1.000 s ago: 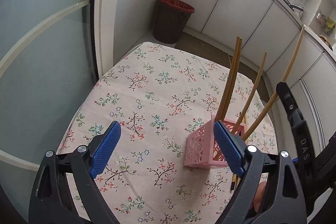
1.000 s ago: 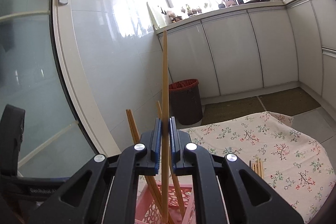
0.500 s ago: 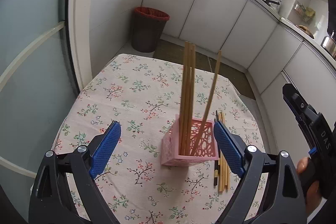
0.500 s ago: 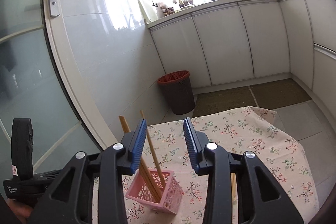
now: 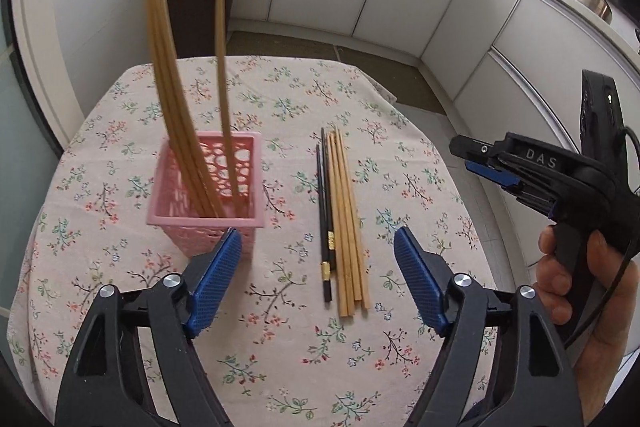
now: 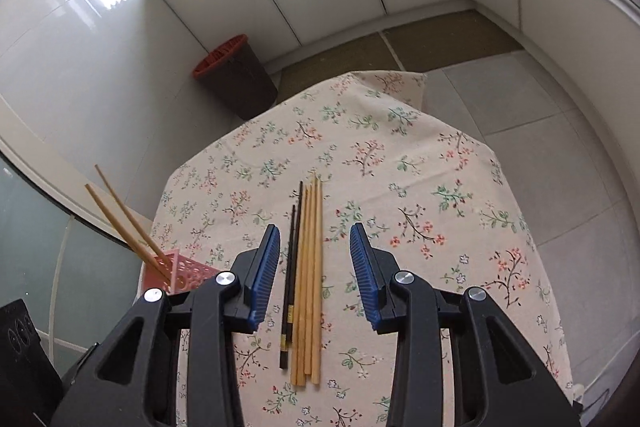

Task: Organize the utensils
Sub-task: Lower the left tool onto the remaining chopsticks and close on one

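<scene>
A pink lattice basket (image 5: 208,195) stands on the floral tablecloth (image 5: 280,87) with several bamboo chopsticks (image 5: 172,99) upright in it. To its right lie several loose bamboo chopsticks (image 5: 344,223) beside a black pair (image 5: 325,211). My left gripper (image 5: 318,279) hovers over their near ends, its jaws closing with nothing pressed between them. My right gripper (image 6: 314,275) is open above the same bundle (image 6: 312,227), and the black pair (image 6: 292,267) lies along its left finger. It holds nothing. The basket (image 6: 188,275) shows at the right wrist view's lower left.
A dark bin with a red liner (image 5: 200,15) stands on the floor beyond the table's far left corner. White cabinets run along the back and right walls. A hand (image 5: 592,291) holds the right gripper (image 5: 476,159) at the table's right edge.
The right gripper let go of a bamboo chopstick over the basket and opened. Both grippers swung right, from the basket to above the loose chopsticks. The left jaws stand narrower.
</scene>
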A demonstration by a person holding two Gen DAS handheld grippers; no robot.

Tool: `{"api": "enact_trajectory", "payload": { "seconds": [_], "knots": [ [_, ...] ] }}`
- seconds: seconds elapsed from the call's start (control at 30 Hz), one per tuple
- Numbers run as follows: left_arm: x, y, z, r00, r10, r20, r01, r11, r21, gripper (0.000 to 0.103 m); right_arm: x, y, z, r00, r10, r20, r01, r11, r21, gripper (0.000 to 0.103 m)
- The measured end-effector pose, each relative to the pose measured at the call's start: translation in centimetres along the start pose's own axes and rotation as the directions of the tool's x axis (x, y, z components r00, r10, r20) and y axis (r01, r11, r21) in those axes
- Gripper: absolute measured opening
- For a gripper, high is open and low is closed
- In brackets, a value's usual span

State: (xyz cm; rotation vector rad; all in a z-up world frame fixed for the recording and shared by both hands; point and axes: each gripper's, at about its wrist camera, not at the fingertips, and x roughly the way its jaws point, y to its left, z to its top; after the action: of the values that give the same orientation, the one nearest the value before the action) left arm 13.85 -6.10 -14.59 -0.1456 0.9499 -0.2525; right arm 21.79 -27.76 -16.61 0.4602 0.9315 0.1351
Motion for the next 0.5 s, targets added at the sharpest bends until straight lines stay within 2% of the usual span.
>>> {"api": "enact_trajectory", "payload": {
  "seconds": [0.03, 0.17, 0.23, 0.33, 0.5],
  "knots": [
    [0.8, -0.7, -0.1, 1.0, 0.008, -0.015, -0.008, 1.0, 0.009, 0.06, 0.1, -0.6, 0.1, 1.0, -0.008, -0.008, 0.008, 1.0, 0.012, 0.037],
    [4.6, -2.8, 0.3, 0.997, 0.035, -0.062, -0.033, 0.999, 0.034, 0.045, 0.2, -2.6, 0.3, 1.0, -0.012, -0.011, 0.013, 0.998, 0.06, 0.037],
    [6.7, -4.0, 0.5, 0.995, 0.046, -0.094, -0.041, 0.997, 0.061, 0.03, 0.5, -3.5, 0.5, 1.0, -0.007, -0.019, 0.008, 0.996, 0.094, 0.037],
    [9.4, -4.7, 0.8, 0.989, 0.079, -0.128, -0.068, 0.994, 0.088, 0.028, 0.5, -4.8, 0.7, 1.0, 0.007, -0.02, -0.005, 0.991, 0.13, 0.037],
    [13.2, -4.1, 2.3, 0.978, 0.073, -0.194, -0.061, 0.996, 0.068, 0.026, 0.7, -6.1, 1.0, 0.999, 0.026, -0.024, -0.021, 0.984, 0.175, 0.037]
  ]
}}
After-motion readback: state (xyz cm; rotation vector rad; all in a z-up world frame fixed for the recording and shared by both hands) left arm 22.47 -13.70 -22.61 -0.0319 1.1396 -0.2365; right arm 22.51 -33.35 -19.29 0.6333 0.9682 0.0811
